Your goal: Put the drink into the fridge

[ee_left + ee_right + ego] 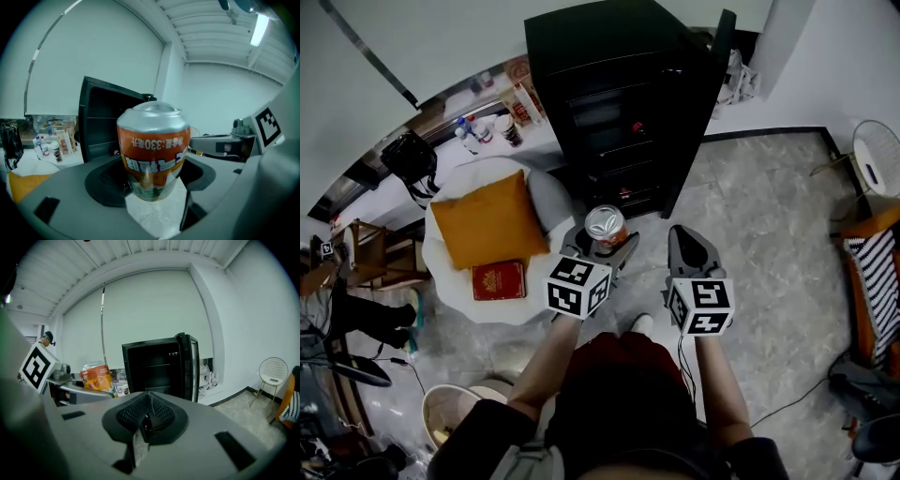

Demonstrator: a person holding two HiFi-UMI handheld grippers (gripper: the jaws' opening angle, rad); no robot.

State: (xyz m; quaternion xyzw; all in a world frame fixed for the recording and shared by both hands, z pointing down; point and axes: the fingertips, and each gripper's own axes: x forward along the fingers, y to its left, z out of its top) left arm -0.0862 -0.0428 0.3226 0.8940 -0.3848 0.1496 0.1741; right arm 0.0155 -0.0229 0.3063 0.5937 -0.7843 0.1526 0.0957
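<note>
Well, my left gripper [602,247] is pinching the drink can [606,225], with one jaw on each side of it. The can is orange with a silver end on top, and the writing on it reads upside down in the left gripper view. It is up in the air over the grey floor [769,234], not resting on anything. My right gripper [682,240] is just beside it, and its jaws are pressed together with nothing between them. The black fridge [609,103] is in front of both grippers, not touching them. Its door [701,103] is swung open on the right side, and I can see dark shelves inside. On my left is a round white table [450,291]. An orange cushion [487,220] and a red book [499,279] lie on it, the book just by the cushion's lower edge.
</note>
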